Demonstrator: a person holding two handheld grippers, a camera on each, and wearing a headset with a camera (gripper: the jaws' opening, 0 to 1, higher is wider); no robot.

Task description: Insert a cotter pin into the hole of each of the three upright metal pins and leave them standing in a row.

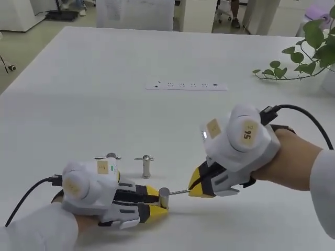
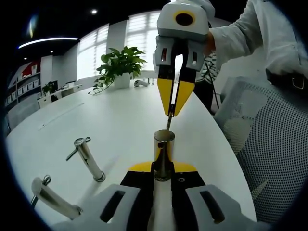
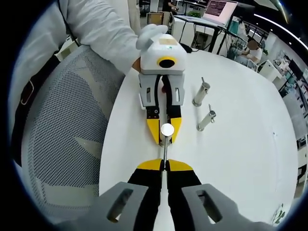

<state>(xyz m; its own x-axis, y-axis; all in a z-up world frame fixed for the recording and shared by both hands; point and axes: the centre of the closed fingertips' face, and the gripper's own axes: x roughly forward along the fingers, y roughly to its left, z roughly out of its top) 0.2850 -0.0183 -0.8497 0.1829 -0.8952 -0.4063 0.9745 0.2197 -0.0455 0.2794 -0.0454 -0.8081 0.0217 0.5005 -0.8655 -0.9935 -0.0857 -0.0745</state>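
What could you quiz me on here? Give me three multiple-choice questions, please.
1. Where is the nearest metal pin? A) in the left tool B) on the floor C) in a box
2. How many standing pins already have their hole filled? A) none B) two C) five
3. The right tool is: A) open, empty B) shut on a cotter pin C) lying down
Answers: A, its yellow tips clamp the pin; B, both behind have crosspieces; B, the wire points from its tips to the pin.
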